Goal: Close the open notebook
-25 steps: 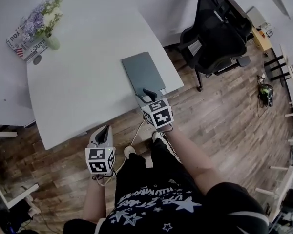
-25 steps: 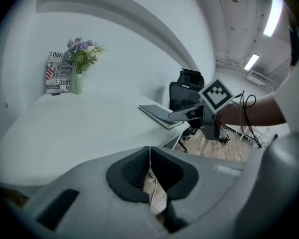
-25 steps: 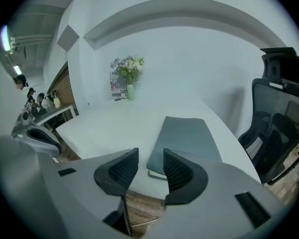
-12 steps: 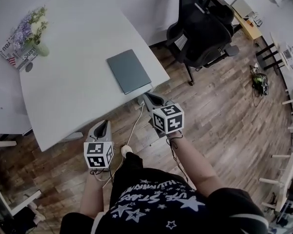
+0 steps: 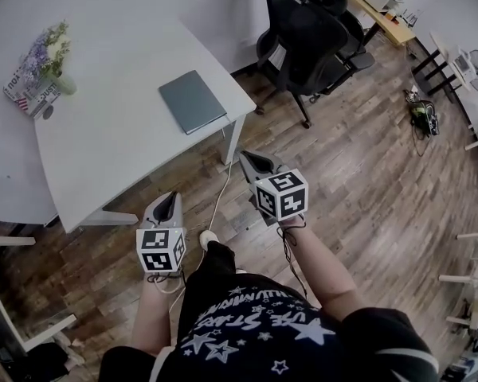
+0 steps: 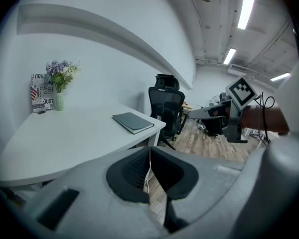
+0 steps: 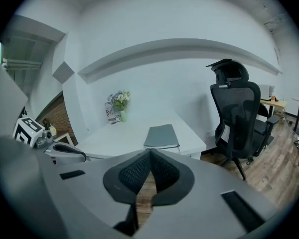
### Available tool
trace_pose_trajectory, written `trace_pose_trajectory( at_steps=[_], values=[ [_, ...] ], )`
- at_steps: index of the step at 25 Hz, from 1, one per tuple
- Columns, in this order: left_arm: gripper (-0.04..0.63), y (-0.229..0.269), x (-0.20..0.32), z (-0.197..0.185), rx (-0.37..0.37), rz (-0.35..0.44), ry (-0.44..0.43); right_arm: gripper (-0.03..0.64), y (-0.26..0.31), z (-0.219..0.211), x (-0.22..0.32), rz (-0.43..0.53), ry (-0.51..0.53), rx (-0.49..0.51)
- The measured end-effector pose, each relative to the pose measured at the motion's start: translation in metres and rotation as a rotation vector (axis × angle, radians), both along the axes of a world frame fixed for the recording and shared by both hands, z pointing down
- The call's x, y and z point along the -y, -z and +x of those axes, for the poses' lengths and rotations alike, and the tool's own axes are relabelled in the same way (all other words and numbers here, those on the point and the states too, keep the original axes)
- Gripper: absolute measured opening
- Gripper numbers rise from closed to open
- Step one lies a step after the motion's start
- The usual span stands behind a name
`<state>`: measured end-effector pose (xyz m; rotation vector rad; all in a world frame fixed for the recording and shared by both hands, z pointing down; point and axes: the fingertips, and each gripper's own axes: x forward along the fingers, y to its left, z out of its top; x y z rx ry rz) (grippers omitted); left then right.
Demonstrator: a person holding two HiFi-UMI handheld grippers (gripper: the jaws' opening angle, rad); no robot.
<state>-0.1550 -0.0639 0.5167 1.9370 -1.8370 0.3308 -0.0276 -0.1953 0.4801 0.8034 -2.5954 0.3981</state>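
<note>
The grey notebook [image 5: 192, 100] lies closed near the right corner of the white table [image 5: 119, 126]; it also shows as a grey notebook [image 6: 133, 122] in the left gripper view and as a grey notebook [image 7: 162, 136] in the right gripper view. My right gripper [image 5: 245, 159] is shut and empty, held over the wooden floor well clear of the table. My left gripper [image 5: 170, 200] is shut too, with nothing in it, off the table's front edge. In both gripper views the black pads meet at the tips, left gripper [image 6: 148, 149] and right gripper [image 7: 150, 152].
A vase of flowers [image 5: 56, 54] and a printed card [image 5: 28, 90] stand at the table's far left. A black office chair [image 5: 311, 38] stands right of the table. A white cable [image 5: 217, 201] trails on the floor by the table leg.
Both grippers have drawn back from the table toward me. The right one left the notebook's near edge and its jaws went from open to shut. The notebook stays closed.
</note>
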Motion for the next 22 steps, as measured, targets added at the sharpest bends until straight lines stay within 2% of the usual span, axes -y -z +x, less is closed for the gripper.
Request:
trace_pose_trajectory(
  at_steps=[13, 22],
  values=[
    [0.021, 0.024, -0.089, 0.072, 0.03, 0.058, -0.031, 0.002, 0.024, 0.082, -0.096, 0.038, -0.026, 0.037],
    [0.021, 0.039, -0.145, 0.113, 0.047, 0.095, -0.047, 0.002, 0.042, 0.114, -0.155, 0.079, -0.021, 0.077]
  ],
)
